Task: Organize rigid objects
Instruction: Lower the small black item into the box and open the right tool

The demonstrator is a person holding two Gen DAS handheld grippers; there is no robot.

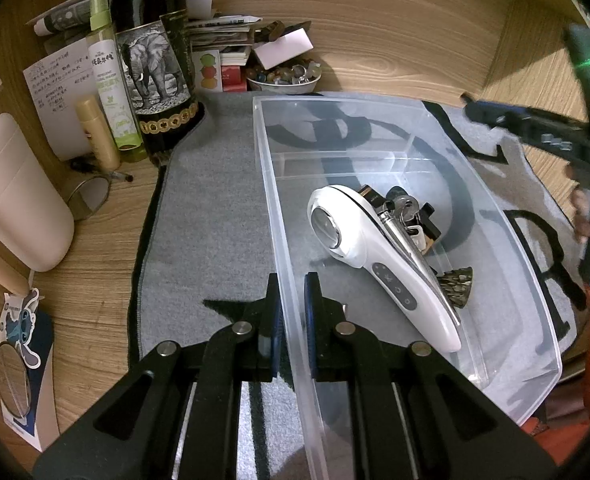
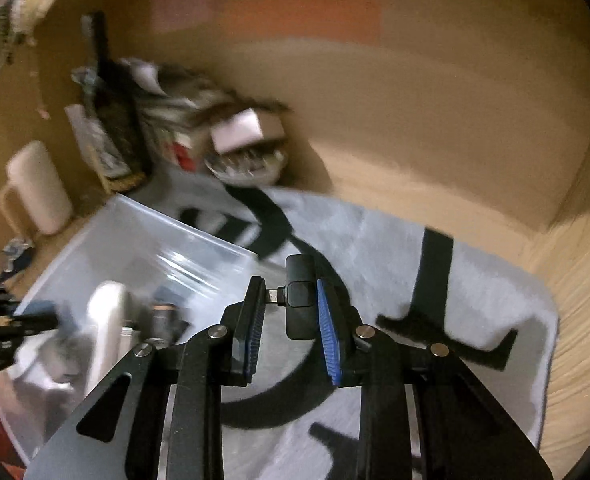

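A clear plastic bin (image 1: 507, 240) lies on a grey mat with black letters (image 1: 215, 216). My left gripper (image 1: 293, 300) is shut on the bin's near left wall. Inside the bin lie a white handheld device (image 1: 371, 248), a bunch of keys (image 1: 405, 210), a metal rod and a small bronze-coloured piece (image 1: 457, 284). My right gripper (image 2: 289, 300) is shut on a small black gadget with a metal plug (image 2: 301, 294), held above the mat to the right of the bin (image 2: 143, 240). In the left wrist view the right gripper (image 1: 535, 128) reaches in from the right edge.
At the back left stand a dark bottle with an elephant label (image 1: 155, 72), a green spray bottle (image 1: 113, 80), a bowl of small stones (image 1: 285, 76), stacked papers and boxes. A white jug (image 1: 19, 196) and a round mirror (image 1: 11, 380) sit left. A wooden wall rises behind.
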